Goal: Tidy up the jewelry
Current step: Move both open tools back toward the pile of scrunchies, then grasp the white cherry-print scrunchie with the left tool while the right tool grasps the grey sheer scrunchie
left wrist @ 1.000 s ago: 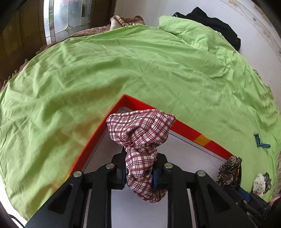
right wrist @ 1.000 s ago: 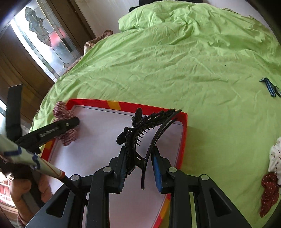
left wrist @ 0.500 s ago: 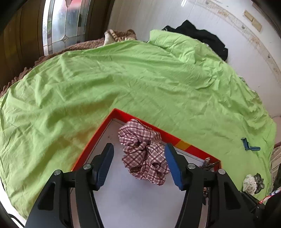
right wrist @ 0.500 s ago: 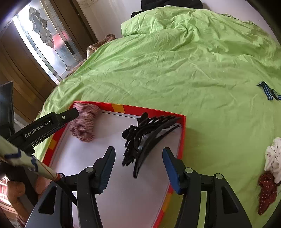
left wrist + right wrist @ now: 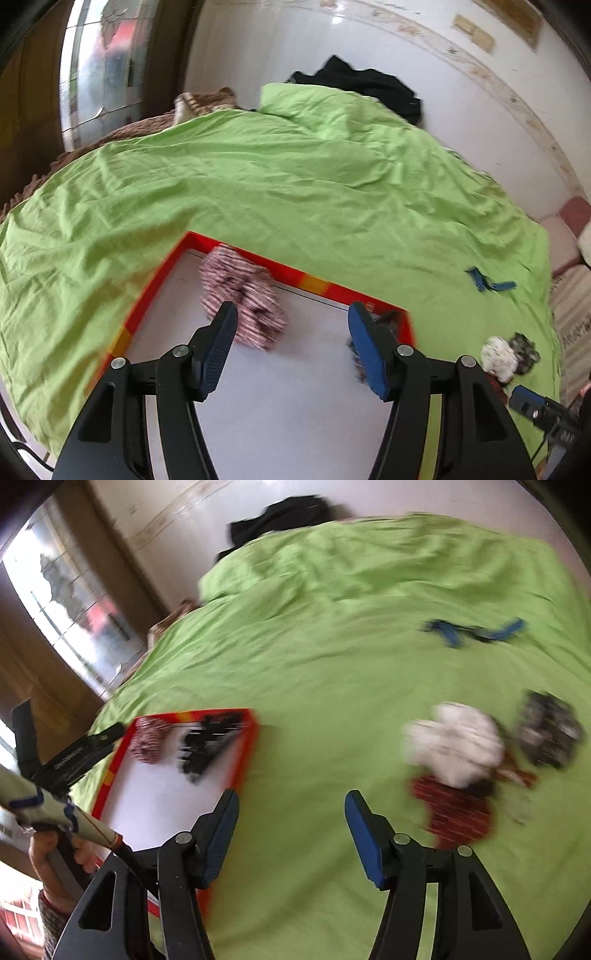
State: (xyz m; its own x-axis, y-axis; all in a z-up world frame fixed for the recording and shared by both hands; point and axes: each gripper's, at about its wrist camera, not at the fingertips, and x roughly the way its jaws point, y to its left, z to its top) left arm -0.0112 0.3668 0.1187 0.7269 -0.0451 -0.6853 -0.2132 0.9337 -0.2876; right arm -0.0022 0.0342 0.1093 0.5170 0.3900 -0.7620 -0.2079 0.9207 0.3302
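Note:
A red-rimmed tray (image 5: 317,284) with a white floor lies on the green bedsheet. A plaid scrunchie (image 5: 242,299) rests in its far left corner. My left gripper (image 5: 290,321) hangs open above it, touching nothing. A black hair claw (image 5: 207,746) lies in the tray beside the plaid scrunchie (image 5: 147,738). My right gripper (image 5: 291,812) is over bare sheet to the right of the tray (image 5: 245,753), its jaws opening with nothing between them. Ahead to its right lie a white scrunchie (image 5: 458,746), a dark red one (image 5: 458,812) and a grey-black one (image 5: 546,734).
A blue clip (image 5: 472,629) lies farther out on the green sheet (image 5: 295,177). Black clothing (image 5: 362,85) is heaped at the bed's far end by the white wall. A glazed wooden door (image 5: 99,70) stands at left. A person's hand (image 5: 48,853) holds the left gripper.
Both grippers opened and let go: the plaid scrunchie and the black hair claw now lie in the tray. Both lifted back; the right one swung right over the sheet toward the scrunchies.

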